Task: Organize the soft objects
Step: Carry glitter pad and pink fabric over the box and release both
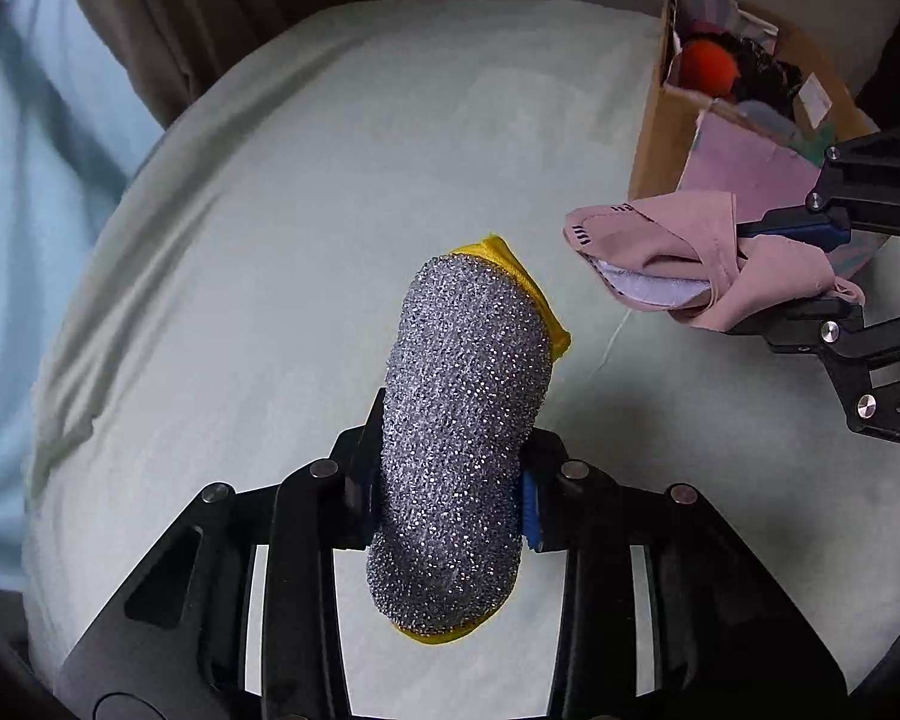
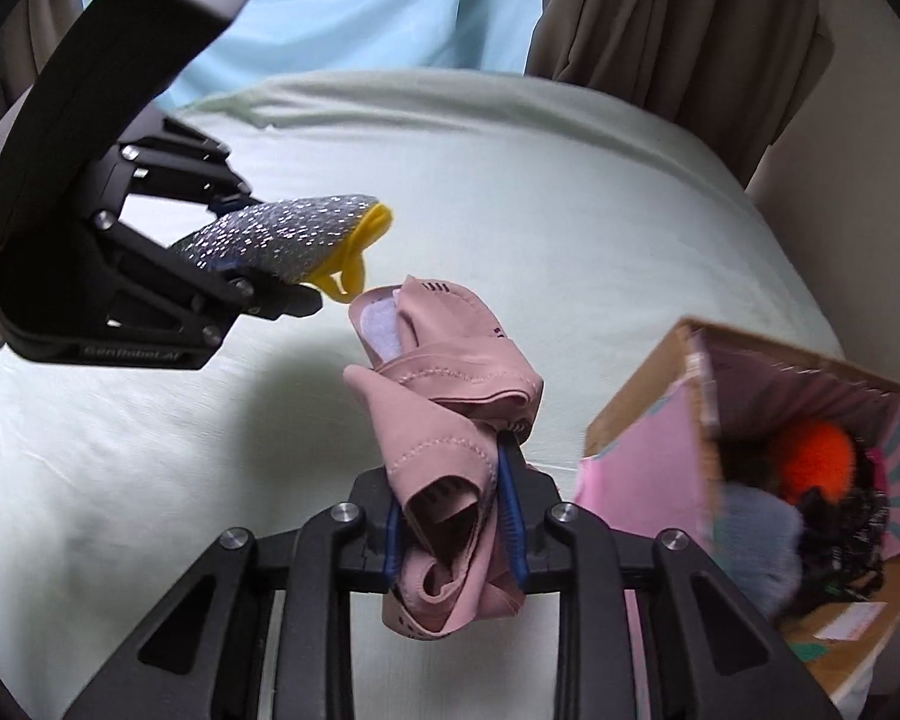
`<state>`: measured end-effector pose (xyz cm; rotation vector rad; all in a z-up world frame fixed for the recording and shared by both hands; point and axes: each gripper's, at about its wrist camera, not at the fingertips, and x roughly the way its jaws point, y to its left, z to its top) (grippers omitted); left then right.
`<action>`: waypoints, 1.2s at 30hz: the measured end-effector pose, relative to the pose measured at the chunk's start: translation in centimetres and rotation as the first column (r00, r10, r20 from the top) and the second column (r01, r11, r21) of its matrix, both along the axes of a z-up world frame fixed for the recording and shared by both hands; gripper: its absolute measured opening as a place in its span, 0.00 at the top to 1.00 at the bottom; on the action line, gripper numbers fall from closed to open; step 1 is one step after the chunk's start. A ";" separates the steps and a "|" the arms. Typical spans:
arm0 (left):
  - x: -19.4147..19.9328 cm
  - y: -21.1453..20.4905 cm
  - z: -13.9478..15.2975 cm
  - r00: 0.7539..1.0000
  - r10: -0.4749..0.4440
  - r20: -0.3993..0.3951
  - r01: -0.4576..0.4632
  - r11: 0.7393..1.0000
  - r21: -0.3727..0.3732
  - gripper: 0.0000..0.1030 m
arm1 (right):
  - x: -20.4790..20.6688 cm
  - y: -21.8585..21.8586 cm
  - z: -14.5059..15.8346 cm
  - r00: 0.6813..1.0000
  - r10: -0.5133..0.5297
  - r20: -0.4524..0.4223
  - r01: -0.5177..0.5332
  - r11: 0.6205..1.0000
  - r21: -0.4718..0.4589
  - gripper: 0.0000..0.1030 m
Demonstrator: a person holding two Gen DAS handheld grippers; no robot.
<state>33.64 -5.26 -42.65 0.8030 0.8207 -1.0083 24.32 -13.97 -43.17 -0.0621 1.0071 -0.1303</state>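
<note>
Two grippers are hovering over a pale green sheeted bed (image 1: 330,150). Lying tipped on it is an open cardboard box lined in pink (image 2: 642,450), already holding soft items. The left gripper (image 1: 444,504) is clenching a silver glittery scouring pad with yellow backing (image 1: 468,408), long axis running forward along the fingers. The right gripper (image 2: 453,534) is grasping a crumpled dusty-pink fabric garment (image 2: 450,420) and is sitting nearer the box, which lies to its right. Only the right wrist view is showing the box's interior fully.
</note>
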 end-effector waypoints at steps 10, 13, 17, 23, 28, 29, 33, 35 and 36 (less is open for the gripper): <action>-4.5 3.5 13.5 0.985 0.172 -0.008 -0.171 0.975 -0.144 0.70 | -3.6 0.7 12.6 0.998 -0.018 0.061 0.017 1.000 0.018 0.77; -5.8 4.2 17.6 0.972 0.235 -0.007 -0.232 0.955 -0.182 0.70 | -5.1 1.0 16.9 0.996 -0.023 0.083 0.021 1.000 0.022 0.77; -8.5 5.6 22.4 0.942 0.336 -0.029 -0.332 0.911 -0.243 0.70 | -7.7 1.7 21.8 0.993 -0.030 0.110 0.027 0.999 0.029 0.77; -12.8 6.7 27.2 0.881 0.464 -0.089 -0.469 0.834 -0.291 0.70 | -10.5 1.8 27.2 0.991 -0.035 0.130 0.028 0.998 0.055 0.77; -16.5 6.7 29.4 0.818 0.558 -0.141 -0.573 0.762 -0.303 0.70 | -13.0 0.8 30.3 0.990 -0.047 0.132 0.033 0.994 0.106 0.77; -17.2 6.6 29.6 0.804 0.575 -0.154 -0.592 0.746 -0.305 0.70 | -13.4 0.5 30.8 0.991 -0.045 0.130 0.030 0.992 0.120 0.77; -19.4 5.9 29.9 0.765 0.614 -0.193 -0.642 0.701 -0.310 0.70 | -14.9 -1.0 31.9 0.993 -0.036 0.114 0.020 0.990 0.142 0.77; -20.0 5.1 29.7 0.754 0.626 -0.198 -0.655 0.693 -0.302 0.70 | -15.5 -2.2 32.3 0.994 -0.031 0.108 0.014 0.988 0.151 0.76; -20.1 4.7 29.6 0.748 0.631 -0.206 -0.663 0.687 -0.299 0.70 | -15.8 -2.9 32.4 0.994 -0.029 0.107 0.013 0.988 0.152 0.77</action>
